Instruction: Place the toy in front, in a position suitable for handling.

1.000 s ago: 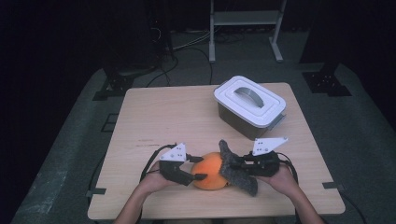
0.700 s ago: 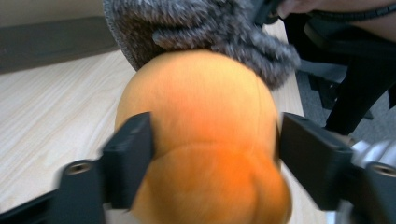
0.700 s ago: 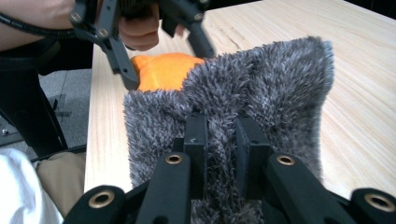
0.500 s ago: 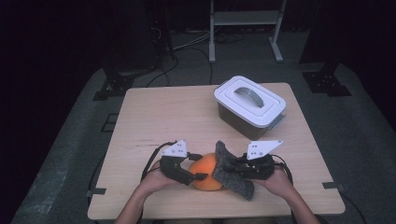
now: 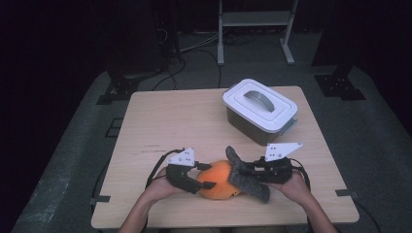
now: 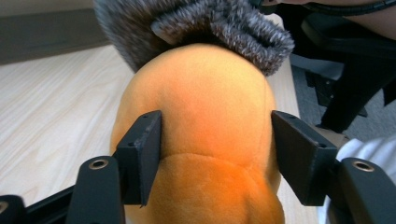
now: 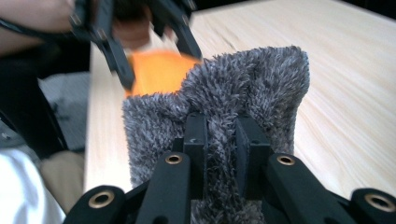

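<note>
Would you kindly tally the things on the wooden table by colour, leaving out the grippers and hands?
Orange: 1, the round orange plush toy, between the left gripper's jaws.
Grey: 1, the fuzzy grey fabric sock, pinched by the right gripper and lying against the toy.
White and grey: 1, the lidded plastic storage box with a handle.
Total: 3.

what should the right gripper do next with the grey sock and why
Probably pull the grey fuzzy sock further over the orange plush toy. The right gripper pinches a fold of it, its opening sits just over the toy's tip, and the left gripper straddles the toy to steady it.
</note>
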Tool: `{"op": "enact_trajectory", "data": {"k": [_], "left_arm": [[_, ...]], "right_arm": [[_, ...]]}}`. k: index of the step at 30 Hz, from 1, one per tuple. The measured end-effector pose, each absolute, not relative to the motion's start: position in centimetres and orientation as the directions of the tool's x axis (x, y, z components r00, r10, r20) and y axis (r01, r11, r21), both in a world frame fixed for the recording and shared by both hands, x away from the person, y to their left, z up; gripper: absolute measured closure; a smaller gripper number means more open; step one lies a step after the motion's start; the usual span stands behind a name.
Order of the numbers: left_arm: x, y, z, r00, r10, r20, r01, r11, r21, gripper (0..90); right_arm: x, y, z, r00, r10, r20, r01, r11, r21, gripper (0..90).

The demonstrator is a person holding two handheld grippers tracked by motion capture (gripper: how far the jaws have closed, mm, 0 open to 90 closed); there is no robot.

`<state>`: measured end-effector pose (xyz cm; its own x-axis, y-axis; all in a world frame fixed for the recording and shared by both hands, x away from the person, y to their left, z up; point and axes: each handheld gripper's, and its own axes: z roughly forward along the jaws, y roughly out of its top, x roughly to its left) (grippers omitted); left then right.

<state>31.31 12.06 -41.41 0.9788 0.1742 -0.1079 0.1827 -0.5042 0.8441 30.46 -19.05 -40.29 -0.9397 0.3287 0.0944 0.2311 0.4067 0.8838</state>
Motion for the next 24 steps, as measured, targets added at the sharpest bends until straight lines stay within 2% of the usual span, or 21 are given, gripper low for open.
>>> {"op": "enact_trajectory", "data": {"k": [6,11,12,15,17,24], "left_arm": [[31.3,11.8,-40.5,0.974,0.18,-0.136,0.207,-0.471,0.858,27.0],[31.7,11.2,-41.4,0.964,0.212,-0.157,0.246,-0.504,0.828,17.5],[31.8,11.2,-41.7,0.964,0.207,-0.168,0.252,-0.497,0.83,18.3],[31.5,11.2,-41.5,0.97,0.206,-0.126,0.216,-0.508,0.834,38.5],[31.4,11.2,-41.2,0.97,0.225,-0.097,0.201,-0.506,0.838,46.4],[32.1,12.3,-41.6,0.959,0.245,-0.146,0.248,-0.467,0.849,47.8]], "right_arm": [[30.0,-17.8,-41.0,-0.961,0.266,0.08,0.201,0.466,0.862,75.8],[29.7,-17.4,-40.9,-0.964,0.258,0.07,0.189,0.471,0.862,75.7],[29.8,-17.5,-40.9,-0.963,0.26,0.07,0.189,0.472,0.861,75.7],[30.3,-18.0,-41.2,-0.96,0.265,0.095,0.212,0.458,0.863,75.7],[30.7,-18.5,-41.3,-0.957,0.27,0.107,0.224,0.451,0.864,75.8],[31.7,-20.2,-42.3,-0.924,0.361,0.129,0.304,0.484,0.82,76.2]]}}
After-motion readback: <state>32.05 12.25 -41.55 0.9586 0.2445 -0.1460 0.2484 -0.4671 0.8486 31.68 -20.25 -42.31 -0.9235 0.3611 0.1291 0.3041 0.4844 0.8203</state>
